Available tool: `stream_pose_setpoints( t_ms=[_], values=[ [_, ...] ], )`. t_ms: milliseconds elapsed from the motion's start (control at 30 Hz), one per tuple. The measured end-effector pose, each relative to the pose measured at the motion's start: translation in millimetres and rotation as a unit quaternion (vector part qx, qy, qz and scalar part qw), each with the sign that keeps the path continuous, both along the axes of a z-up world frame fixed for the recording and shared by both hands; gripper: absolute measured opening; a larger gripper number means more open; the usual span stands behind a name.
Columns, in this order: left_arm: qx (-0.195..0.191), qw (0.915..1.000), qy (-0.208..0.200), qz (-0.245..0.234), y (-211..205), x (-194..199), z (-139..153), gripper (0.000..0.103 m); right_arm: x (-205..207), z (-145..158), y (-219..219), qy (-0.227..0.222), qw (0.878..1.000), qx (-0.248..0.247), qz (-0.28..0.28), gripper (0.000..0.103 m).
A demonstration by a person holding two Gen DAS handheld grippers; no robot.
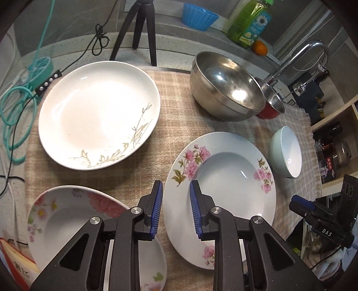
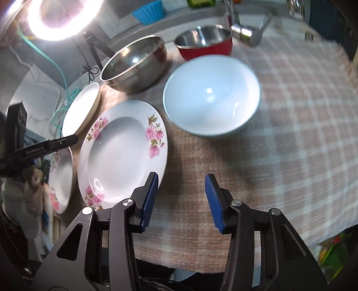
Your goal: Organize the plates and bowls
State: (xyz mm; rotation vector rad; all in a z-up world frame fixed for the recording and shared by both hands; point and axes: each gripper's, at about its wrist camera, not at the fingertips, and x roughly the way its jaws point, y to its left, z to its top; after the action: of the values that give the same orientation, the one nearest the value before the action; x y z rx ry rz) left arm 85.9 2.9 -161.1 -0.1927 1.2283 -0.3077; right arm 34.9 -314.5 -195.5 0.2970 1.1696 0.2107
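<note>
Both grippers empty: my left gripper, jaws narrowly apart, straddles the pink-flower plate rim for pickup; right gripper, wider, hovers over cloth near pale bowl.

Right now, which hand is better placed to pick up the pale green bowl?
Right. The right tongs face the pale green bowl across bare cloth; the left tongs straddle the pink-flowered plate rim.

A ring light glares upper left; a checked cloth covers the speckled bench, chrome faucet upper right.
</note>
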Motion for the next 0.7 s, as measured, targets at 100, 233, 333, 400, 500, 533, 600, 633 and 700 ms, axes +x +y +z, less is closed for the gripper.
stream_pose_setpoints(
  t_ms=[100,233,333,400,500,533,600,633,700],
  values=[
    [-0.009,0.9999,0.014,0.004,2,4,-6,0.02,2,-6,-2,0.009,1.0,0.026,-0.006,0.044],
    [-0.01,0.9998,0.017,0.004,2,6,-8,0.019,6,-11,4,0.017,0.999,0.04,0.002,0.035],
    [-0.013,0.9996,0.023,0.001,2,9,-10,0.019,10,-15,11,0.022,0.999,0.042,0.009,0.03],
    [-0.016,0.9995,0.027,0.001,2,9,-12,0.019,13,-17,14,0.024,0.999,0.042,0.012,0.027],
    [-0.017,0.9994,0.03,0.002,4,10,-13,0.019,16,-19,14,0.027,0.999,0.045,0.013,0.025],
    [-0.017,0.9994,0.03,0.002,3,10,-14,0.019,16,-20,13,0.028,0.998,0.047,0.014,0.025],
    [-0.014,0.9994,0.033,0.003,4,12,-15,0.019,17,-22,12,0.033,0.998,0.051,0.015,0.024],
    [-0.014,0.9993,0.035,0.004,4,13,-16,0.019,18,-24,12,0.035,0.998,0.053,0.015,0.024],
    [-0.012,0.999,0.043,0.004,4,15,-20,0.018,20,-26,11,0.037,0.997,0.06,0.016,0.024]
  ],
)
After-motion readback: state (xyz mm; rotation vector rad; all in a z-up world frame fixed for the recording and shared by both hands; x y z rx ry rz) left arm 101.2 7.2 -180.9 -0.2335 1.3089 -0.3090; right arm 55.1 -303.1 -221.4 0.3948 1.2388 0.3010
